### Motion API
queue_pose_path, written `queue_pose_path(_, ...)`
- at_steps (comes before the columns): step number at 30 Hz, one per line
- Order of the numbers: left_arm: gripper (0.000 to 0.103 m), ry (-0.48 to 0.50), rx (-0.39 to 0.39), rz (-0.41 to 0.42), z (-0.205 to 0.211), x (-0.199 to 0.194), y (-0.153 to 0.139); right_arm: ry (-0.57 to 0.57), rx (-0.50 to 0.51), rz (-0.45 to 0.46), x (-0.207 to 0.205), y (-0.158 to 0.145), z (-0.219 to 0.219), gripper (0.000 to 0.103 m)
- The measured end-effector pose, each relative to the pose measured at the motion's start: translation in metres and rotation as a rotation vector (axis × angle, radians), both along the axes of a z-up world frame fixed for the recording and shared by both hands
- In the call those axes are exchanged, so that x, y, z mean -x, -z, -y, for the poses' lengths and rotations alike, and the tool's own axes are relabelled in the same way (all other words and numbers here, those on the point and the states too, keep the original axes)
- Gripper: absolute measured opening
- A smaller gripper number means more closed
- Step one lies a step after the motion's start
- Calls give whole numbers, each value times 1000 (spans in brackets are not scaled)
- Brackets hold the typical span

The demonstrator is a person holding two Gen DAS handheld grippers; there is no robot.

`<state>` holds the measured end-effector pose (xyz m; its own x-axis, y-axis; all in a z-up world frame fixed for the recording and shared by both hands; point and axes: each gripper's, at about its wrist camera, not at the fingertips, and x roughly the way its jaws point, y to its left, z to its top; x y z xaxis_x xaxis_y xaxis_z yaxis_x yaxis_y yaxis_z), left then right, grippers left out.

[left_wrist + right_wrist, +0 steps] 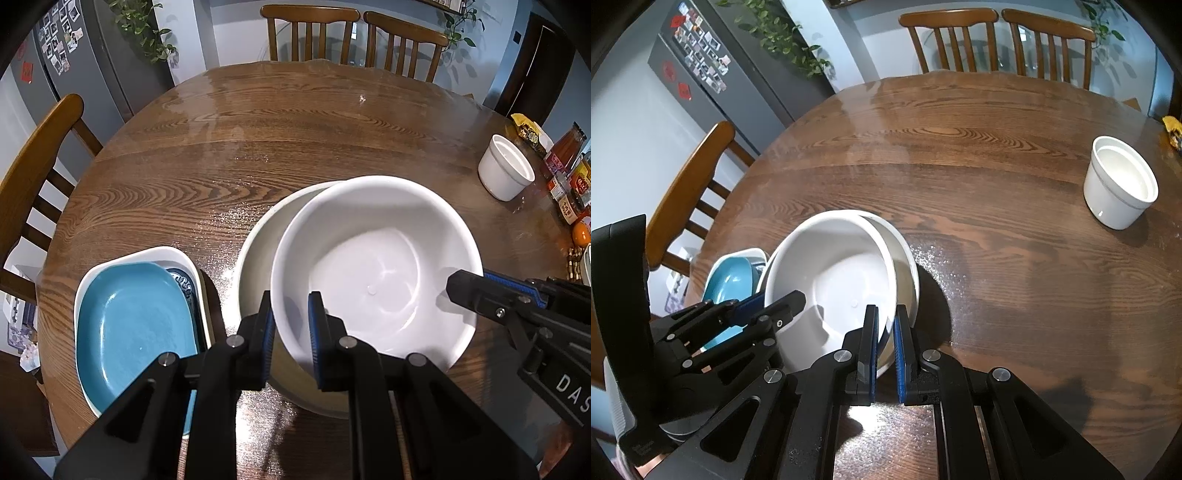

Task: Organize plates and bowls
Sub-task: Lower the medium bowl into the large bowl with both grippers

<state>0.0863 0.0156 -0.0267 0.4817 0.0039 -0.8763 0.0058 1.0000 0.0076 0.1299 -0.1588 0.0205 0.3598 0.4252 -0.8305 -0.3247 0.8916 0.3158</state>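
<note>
A white bowl [376, 269] sits tilted inside a larger cream bowl [258, 258] on the round wooden table [221, 147]. My left gripper [291, 332] straddles the white bowl's near-left rim, one finger inside and one outside, clamped on it. My right gripper [885, 343] is clamped on the same white bowl [834, 273] at its right rim, and it shows at the right of the left wrist view [480, 291]. A blue plate [133, 325] lies stacked on a patterned plate in a white rectangular dish [162, 253] to the left. A small white cup [506, 166] stands at the far right.
Wooden chairs [310, 33] stand around the table. Jars, packets and an orange [581, 234] crowd the right edge. A grey fridge [713, 74] with photos and a plant stand behind at the left.
</note>
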Motion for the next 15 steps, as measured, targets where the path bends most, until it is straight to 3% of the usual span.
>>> queue_pose_path(15,14,-1,-5,-3,1,-2,0,1,12,5,1,-2,-2,9)
